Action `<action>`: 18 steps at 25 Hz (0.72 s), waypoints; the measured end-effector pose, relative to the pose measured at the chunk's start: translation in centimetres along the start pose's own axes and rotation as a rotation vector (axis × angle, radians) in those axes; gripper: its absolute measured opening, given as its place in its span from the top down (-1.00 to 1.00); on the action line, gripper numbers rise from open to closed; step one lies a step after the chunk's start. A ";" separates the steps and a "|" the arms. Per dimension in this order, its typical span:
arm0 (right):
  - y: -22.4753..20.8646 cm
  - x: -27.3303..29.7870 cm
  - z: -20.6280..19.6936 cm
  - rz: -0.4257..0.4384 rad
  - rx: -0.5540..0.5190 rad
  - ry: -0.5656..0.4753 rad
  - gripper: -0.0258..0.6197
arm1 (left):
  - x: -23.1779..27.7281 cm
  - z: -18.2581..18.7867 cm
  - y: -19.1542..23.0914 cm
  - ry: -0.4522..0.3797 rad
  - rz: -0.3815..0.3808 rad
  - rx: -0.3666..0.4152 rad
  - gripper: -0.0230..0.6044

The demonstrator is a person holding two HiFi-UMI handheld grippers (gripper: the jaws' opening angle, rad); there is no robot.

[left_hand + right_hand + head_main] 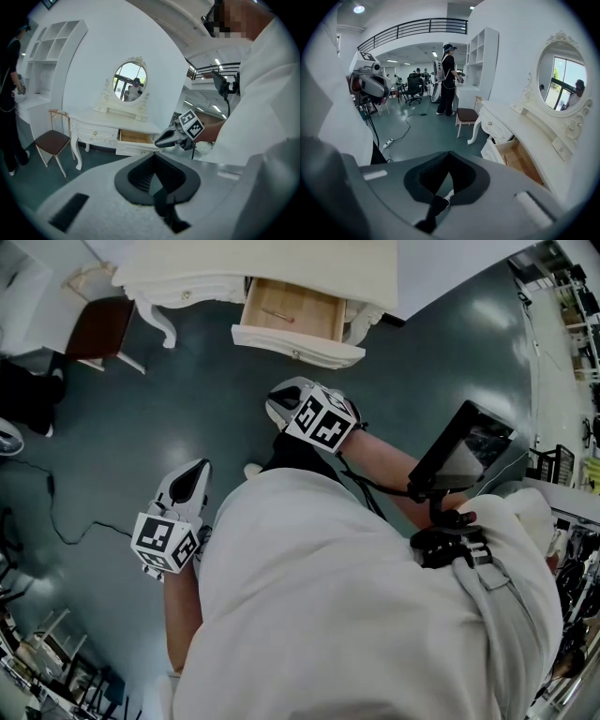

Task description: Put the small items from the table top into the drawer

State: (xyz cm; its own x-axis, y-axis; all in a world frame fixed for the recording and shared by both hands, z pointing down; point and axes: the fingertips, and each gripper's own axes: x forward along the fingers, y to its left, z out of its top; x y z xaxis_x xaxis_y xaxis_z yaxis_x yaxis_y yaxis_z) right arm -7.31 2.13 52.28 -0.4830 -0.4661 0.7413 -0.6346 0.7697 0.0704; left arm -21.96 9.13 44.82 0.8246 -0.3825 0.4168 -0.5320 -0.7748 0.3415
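Drawer of pale wood (314, 320) is hanging open at the front edge of the cream carved dressing table (262, 263), with one thin reddish stick (277, 315) lying inside. The left gripper (192, 479) and right gripper (281, 399) are hovering well apart from it, claws pressed together on nothing. I'm seeing no items on the tabletop, so I'm judging the job nearly finished.

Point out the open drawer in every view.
Head view: drawer at top centre, pulled open toward the person.
Left gripper view: drawer just left of centre.
Right gripper view: drawer at right, below mid-height.
Shared landmark: the dark-seated chair, in all three views.
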 end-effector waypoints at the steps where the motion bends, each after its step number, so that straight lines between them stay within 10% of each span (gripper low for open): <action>1: 0.1 0.0 0.1 0.003 -0.004 0.000 0.92 | -0.1 0.0 0.0 0.000 0.002 -0.002 0.92; 18: -0.2 0.1 1.4 0.011 -0.024 -0.005 0.92 | -0.2 0.8 0.3 0.000 0.011 -0.012 0.92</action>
State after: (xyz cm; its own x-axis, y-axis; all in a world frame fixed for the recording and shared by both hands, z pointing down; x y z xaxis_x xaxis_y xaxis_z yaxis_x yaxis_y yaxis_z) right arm -8.06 1.28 51.37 -0.4931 -0.4593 0.7388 -0.6141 0.7853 0.0783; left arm -22.11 8.57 44.14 0.8188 -0.3911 0.4202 -0.5432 -0.7646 0.3469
